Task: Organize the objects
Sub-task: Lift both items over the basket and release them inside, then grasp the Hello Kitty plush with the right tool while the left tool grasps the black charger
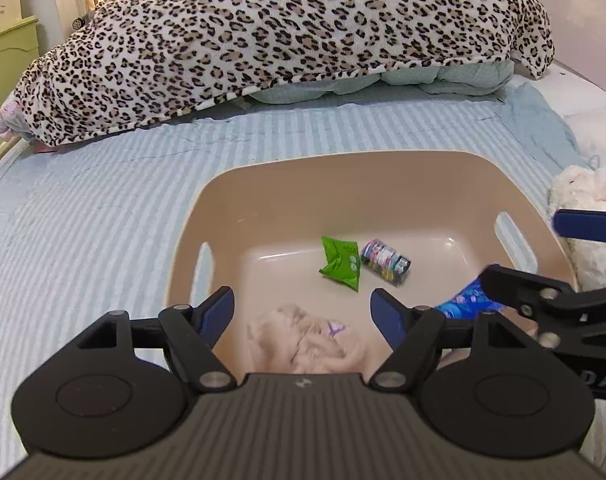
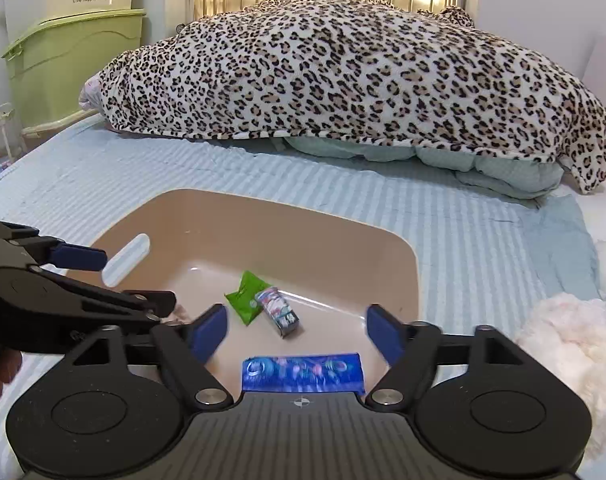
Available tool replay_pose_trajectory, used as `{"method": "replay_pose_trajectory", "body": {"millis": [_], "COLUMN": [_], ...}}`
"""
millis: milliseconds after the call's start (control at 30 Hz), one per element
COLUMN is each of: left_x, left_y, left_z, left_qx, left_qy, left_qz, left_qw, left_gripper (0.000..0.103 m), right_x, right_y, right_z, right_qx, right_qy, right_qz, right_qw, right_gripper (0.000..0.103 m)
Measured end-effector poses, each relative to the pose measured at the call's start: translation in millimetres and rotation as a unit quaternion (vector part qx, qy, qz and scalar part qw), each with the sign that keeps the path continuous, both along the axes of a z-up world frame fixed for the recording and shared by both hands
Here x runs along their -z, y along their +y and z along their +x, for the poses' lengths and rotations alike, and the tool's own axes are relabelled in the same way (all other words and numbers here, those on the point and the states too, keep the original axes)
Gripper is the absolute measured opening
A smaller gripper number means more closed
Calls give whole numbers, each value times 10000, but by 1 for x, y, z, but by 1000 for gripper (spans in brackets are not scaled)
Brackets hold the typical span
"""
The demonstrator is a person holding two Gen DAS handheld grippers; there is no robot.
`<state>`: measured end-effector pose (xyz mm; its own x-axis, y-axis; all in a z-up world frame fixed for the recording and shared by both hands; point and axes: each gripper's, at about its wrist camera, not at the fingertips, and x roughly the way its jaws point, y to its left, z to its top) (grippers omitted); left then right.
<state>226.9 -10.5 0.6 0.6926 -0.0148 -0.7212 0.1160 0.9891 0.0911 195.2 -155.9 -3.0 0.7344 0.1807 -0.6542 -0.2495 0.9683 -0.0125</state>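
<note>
Beige basin (image 2: 407,264) set on striped bedsheet (image 1: 83,216). Green packet (image 2: 245,298), small roll (image 2: 281,312), blue pack (image 2: 303,374) and blurred pink item (image 1: 303,340) seen inside. Left gripper (image 1: 303,312) and right gripper (image 2: 297,328) spread apart, nothing gripped. White plush (image 2: 563,340) left outside, right of basin; task judged mostly done.

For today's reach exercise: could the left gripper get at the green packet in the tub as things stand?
Probably yes: the left gripper is open above the beige tub, and the green packet lies uncovered ahead of it, beside a small printed roll.
</note>
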Motion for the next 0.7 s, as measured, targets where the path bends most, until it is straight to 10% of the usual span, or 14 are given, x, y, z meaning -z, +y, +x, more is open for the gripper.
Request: {"method": "replay_pose_trajectory", "body": {"millis": [133, 700], "left_x": [-6, 34], "left_y": [6, 40], "left_z": [-19, -86], "left_qx": [-39, -239], "left_qy": [-23, 520], "left_qz": [61, -15], "left_qw": [10000, 9984], "left_gripper": [80, 87], "right_x": [-8, 61], "right_y": [-6, -7], "right_z": [-21, -66], "right_qx": [-29, -629], "right_qy": [26, 1666], "right_qz": [-24, 33], "right_qw": [10000, 9840], "right_gripper": [98, 98]}}
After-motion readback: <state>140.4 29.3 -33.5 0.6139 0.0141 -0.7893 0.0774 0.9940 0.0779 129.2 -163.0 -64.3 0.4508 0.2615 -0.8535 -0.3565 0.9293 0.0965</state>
